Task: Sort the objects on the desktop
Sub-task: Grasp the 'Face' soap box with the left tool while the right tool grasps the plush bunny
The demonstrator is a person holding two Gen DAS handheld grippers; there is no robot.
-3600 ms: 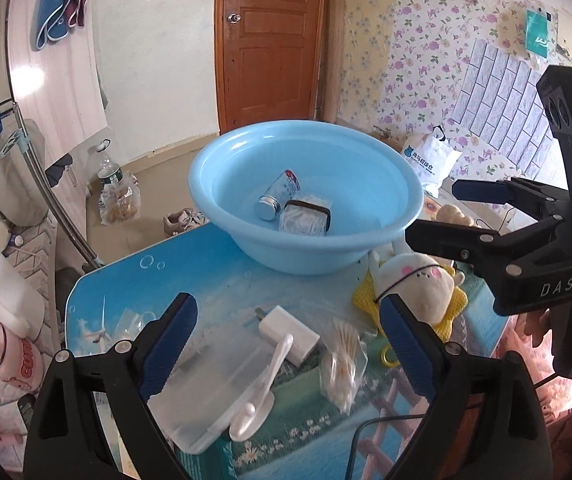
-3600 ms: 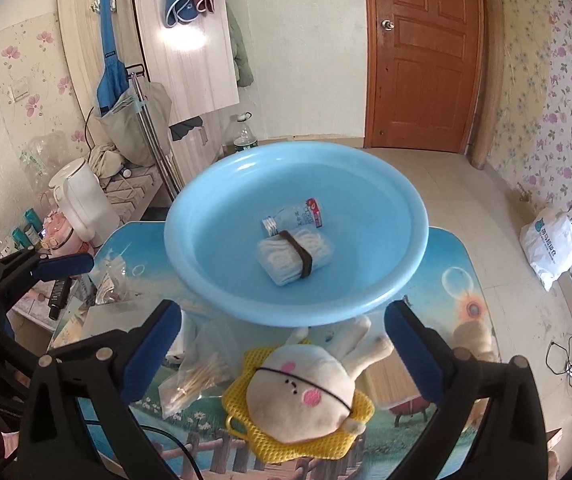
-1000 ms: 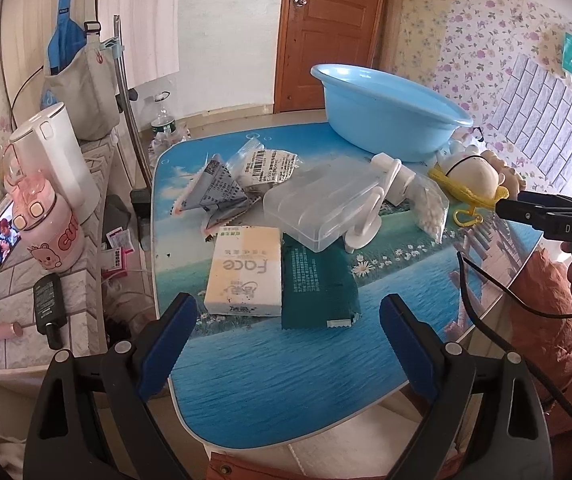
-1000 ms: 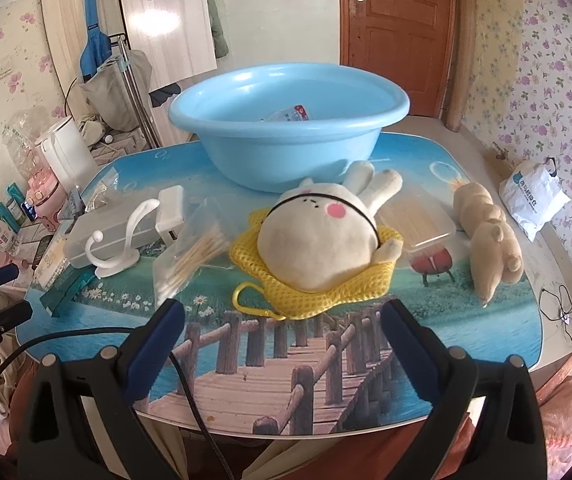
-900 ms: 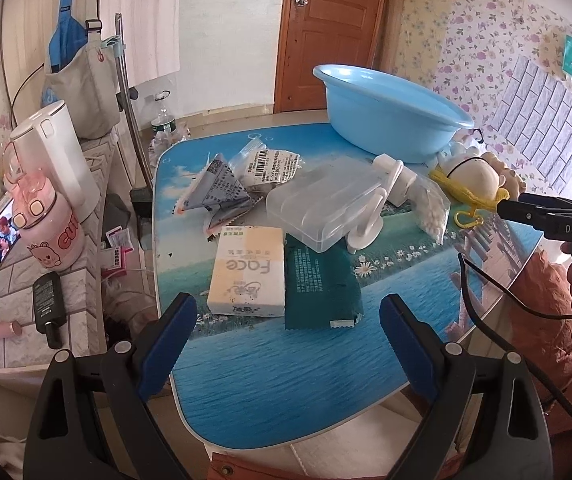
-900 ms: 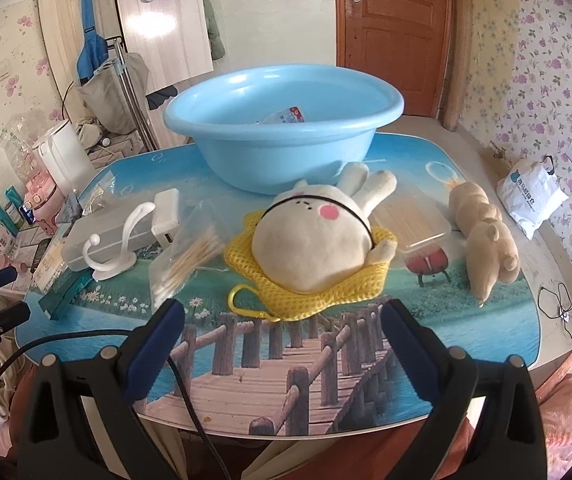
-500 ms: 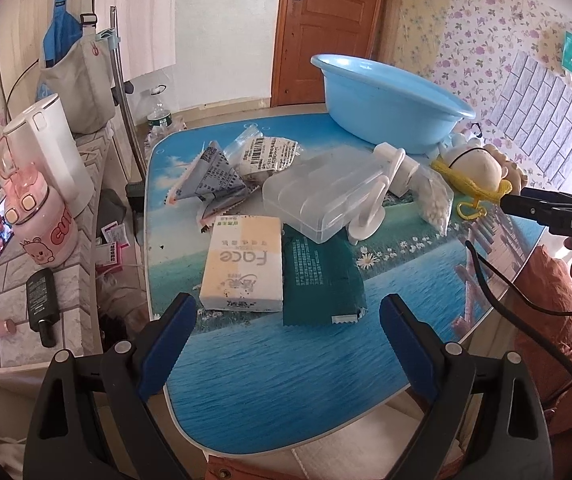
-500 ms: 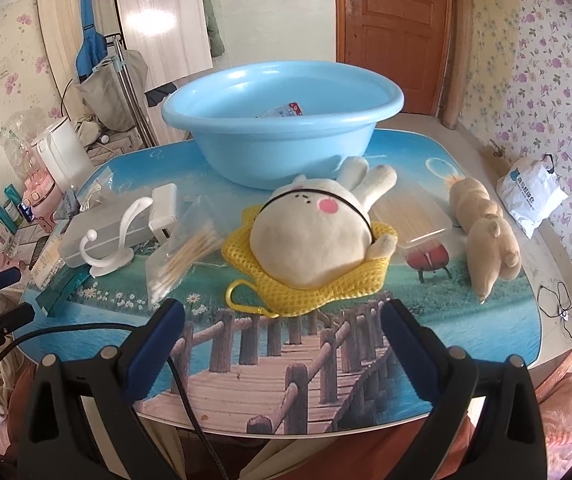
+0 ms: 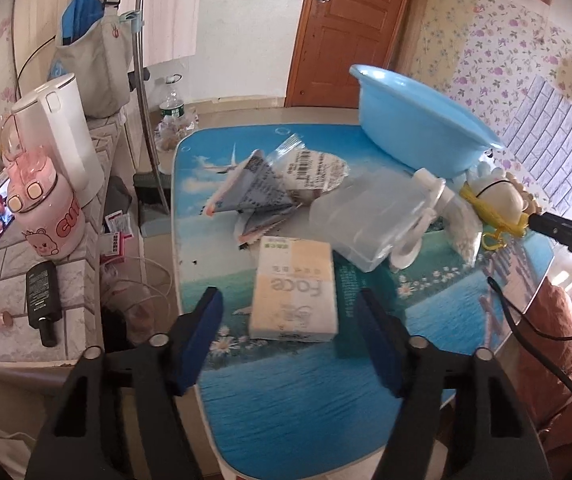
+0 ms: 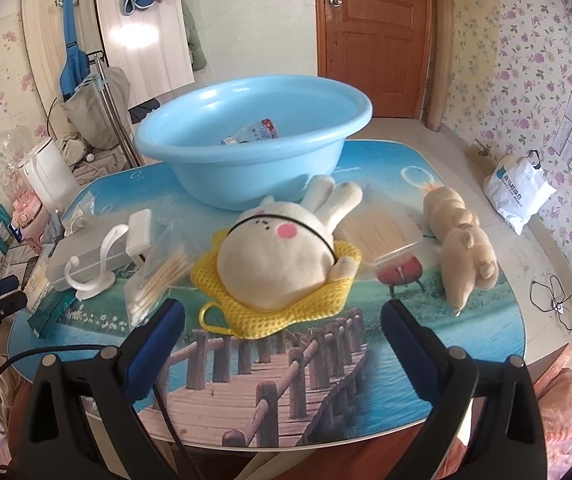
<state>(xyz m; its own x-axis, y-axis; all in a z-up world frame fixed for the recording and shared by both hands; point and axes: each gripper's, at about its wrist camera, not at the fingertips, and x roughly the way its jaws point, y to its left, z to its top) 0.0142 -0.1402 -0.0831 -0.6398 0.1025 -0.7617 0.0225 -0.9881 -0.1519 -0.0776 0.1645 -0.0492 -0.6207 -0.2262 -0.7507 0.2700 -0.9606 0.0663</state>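
- Over the near left corner of the table [image 9: 294, 412], the left gripper [image 9: 292, 330] hung with its jaws spread wide and nothing between them; the tissue pack [image 9: 294, 295] marked "Face" lay just ahead, framed by the blue pads.
- Near that corner the tabletop showed bare printed water up to its rounded edge.
- Beside the tissue pack on its right lay a dark green packet [image 9: 352, 280], touching it; beyond them sat a clear plastic box [image 9: 360, 220] with a white hook [image 10: 93, 266] resting on it.
- Along the left edge, folded printed papers [image 9: 251, 192] and a barcoded bag [image 9: 312, 168] were piled together.
- At the near edge on the right side, the right gripper [image 10: 281, 340] hovered with jaws parted and empty, above the bare printed boardwalk.
- Just ahead of it, a white rabbit plush [image 10: 281, 248] lay on a yellow mesh bag [image 10: 269, 312], with a bag of cotton swabs [image 10: 157, 276] to its left and a tan plush [image 10: 460, 240] to its right.
- Toward the far edge stood the blue basin [image 10: 253, 140], with a small bottle [image 10: 251, 134] lying inside.
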